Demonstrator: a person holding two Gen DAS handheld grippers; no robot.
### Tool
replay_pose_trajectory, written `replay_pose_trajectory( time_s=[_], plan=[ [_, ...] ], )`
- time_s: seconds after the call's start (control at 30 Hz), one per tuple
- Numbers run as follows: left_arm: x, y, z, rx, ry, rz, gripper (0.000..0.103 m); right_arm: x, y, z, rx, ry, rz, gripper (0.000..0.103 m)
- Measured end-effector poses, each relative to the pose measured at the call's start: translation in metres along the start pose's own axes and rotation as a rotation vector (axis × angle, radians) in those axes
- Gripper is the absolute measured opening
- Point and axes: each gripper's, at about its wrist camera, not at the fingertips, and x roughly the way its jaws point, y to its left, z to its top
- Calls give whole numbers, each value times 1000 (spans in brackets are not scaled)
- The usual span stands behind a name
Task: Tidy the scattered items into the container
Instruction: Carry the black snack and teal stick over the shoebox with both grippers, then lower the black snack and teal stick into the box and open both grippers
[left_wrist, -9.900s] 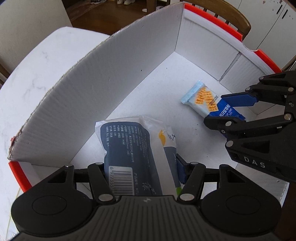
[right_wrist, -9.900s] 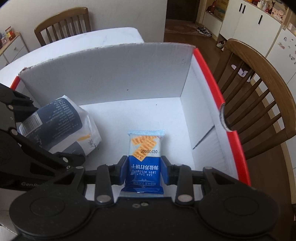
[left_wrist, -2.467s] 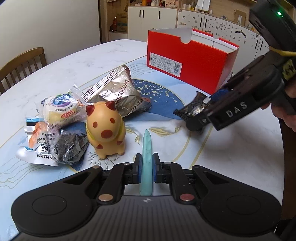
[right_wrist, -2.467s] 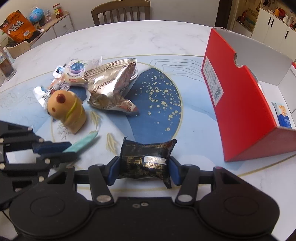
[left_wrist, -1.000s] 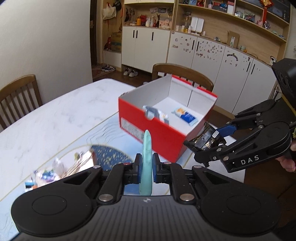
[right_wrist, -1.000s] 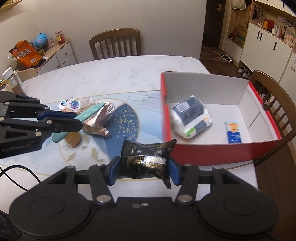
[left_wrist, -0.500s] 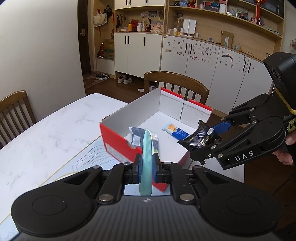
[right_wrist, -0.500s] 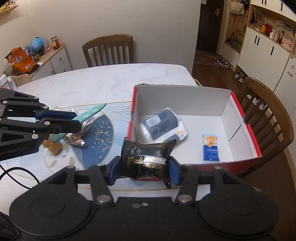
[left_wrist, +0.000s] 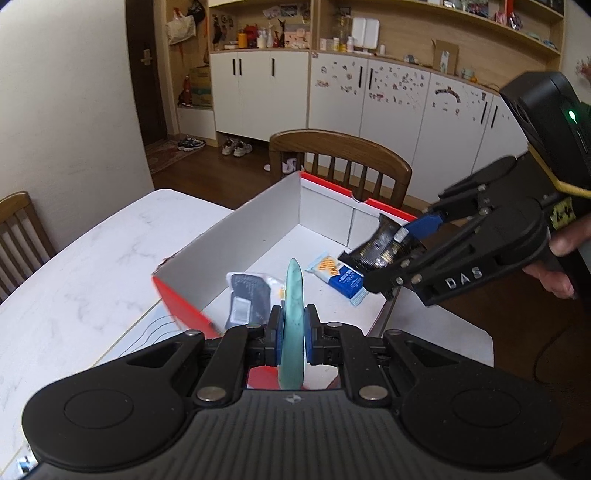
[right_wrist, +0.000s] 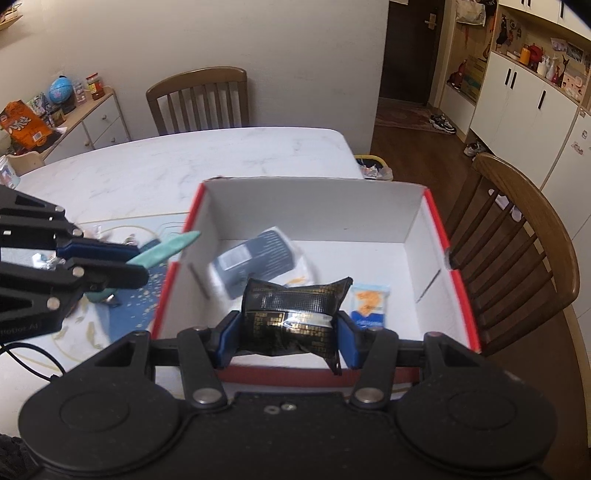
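**Red Box, Both Grippers Loaded**

Red-sided cardboard box with white corrugated inner walls sits on the white marbled table. The right gripper is clamped on a black crinkled foil snack packet with gold print, held just above the near wall of the box. The left gripper is closed on a slim, smooth teal blade-shaped tool, pinched edge-on between the blue pads; its pointed tip projects forward over the near corner of the box. Inside the box lie a dark blue and white soft pouch and a light blue flat cracker packet, apart on the floor. A brown wooden chair stands beside the box.
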Motion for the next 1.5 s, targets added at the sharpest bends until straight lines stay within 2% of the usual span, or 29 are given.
replay_pose_trajectory(
  time_s=[0.27, 0.63, 1.33, 1.4, 1.5],
  plan=[
    [37, -16, 17, 47, 47, -37, 10, 14, -35, 9, 24, 8, -31, 52],
    [84, -27, 33, 75, 109, -49, 10, 42, -68, 25, 31, 41, -41, 52],
    [162, -23, 35, 115, 287, -72, 10, 126, -83, 49, 15, 168, -33, 52],
    [167, -22, 34, 108, 297, -57, 10, 136, -84, 51, 14, 187, -32, 52],
    [174, -19, 33, 72, 321, -72, 10, 149, -84, 52, -6, 218, -46, 52]
  ],
)
